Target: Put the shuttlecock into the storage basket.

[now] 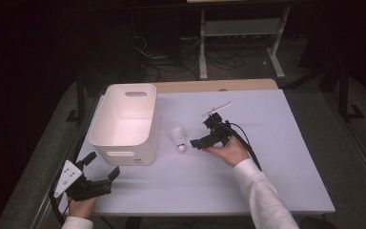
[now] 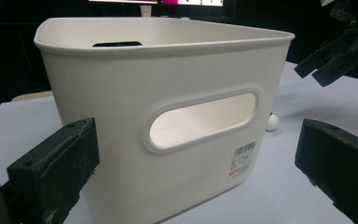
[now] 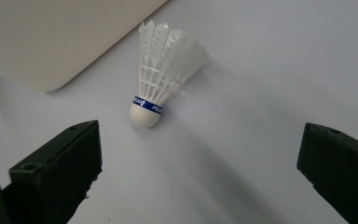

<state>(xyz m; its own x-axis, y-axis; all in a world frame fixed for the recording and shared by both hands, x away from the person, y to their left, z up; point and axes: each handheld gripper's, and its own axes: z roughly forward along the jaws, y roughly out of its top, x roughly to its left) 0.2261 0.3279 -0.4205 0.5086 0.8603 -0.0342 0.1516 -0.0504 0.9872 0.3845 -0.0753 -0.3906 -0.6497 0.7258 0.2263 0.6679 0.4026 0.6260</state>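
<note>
A white plastic bin (image 1: 124, 121) with handle slots stands on the left of the pale table (image 1: 248, 181). Just right of it lies a white shuttlecock (image 1: 178, 137), cork end toward me. My right gripper (image 1: 200, 134) hovers right of the shuttlecock, open and pointing at it. In the right gripper view the shuttlecock (image 3: 161, 79) lies ahead of the open gripper (image 3: 200, 149), a little left of centre and not between the jaws. My left gripper (image 1: 102, 166) rests near the front left corner, open, facing the bin's near wall (image 2: 168, 93). Nothing is between its jaws (image 2: 198, 144).
A thin white stick-like object (image 1: 217, 109) lies behind the right gripper. A wooden strip (image 1: 214, 86) runs along the table's far edge. Cables and a desk frame (image 1: 240, 28) lie on the dark floor beyond. The right gripper (image 2: 335, 51) also shows past the bin.
</note>
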